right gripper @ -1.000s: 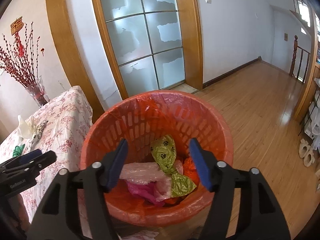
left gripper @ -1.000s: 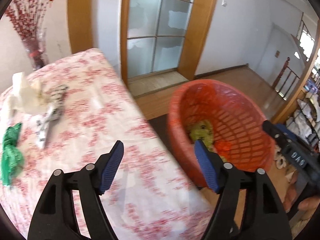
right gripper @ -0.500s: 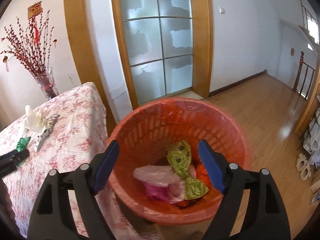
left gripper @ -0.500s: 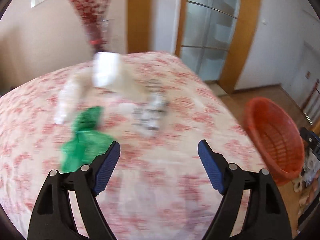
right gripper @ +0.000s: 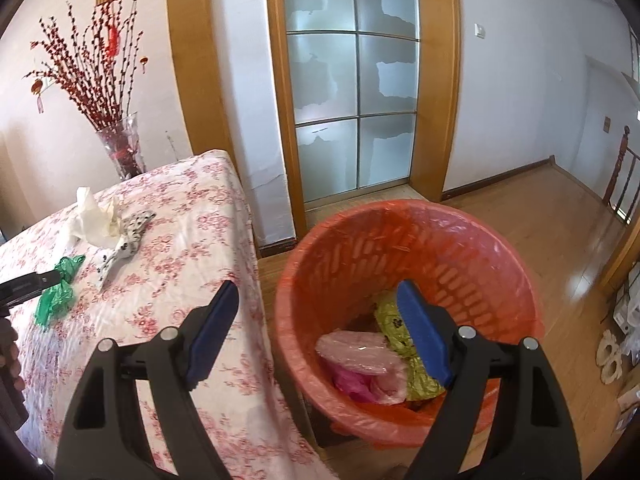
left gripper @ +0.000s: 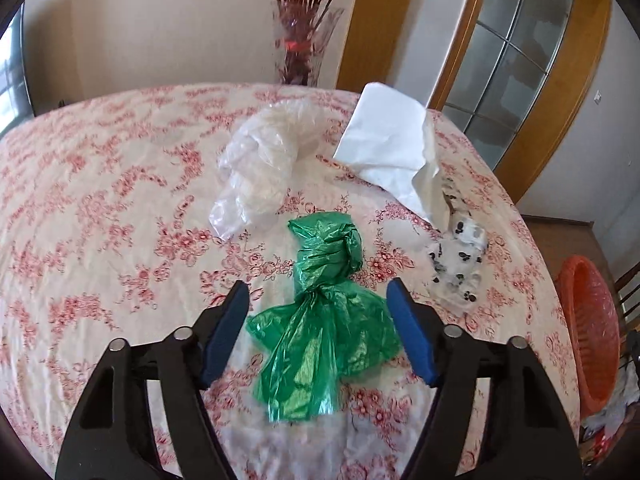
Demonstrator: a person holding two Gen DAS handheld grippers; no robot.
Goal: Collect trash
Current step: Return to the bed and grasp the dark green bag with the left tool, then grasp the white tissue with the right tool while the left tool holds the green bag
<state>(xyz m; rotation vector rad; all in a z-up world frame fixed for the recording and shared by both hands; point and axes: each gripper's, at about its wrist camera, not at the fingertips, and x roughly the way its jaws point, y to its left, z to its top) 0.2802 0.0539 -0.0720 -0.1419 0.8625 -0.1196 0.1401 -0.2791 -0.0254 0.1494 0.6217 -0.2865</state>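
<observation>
tablecloth: cream with little red flowers
crumpled bag: shiny green
napkin: plain white
wrapper beside the napkin: white with black spots
bin: orange-red
bags in the bin: pink, yellow-green with dark paw prints
gripper pads: blue

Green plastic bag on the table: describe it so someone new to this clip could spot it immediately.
Start at the table with the red-flowered cloth. The green plastic bag lies nearest the open left gripper, framed by its blue fingers. It is the only green item: the clear bag, white tissue and black-spotted wrapper lie farther back.
</observation>
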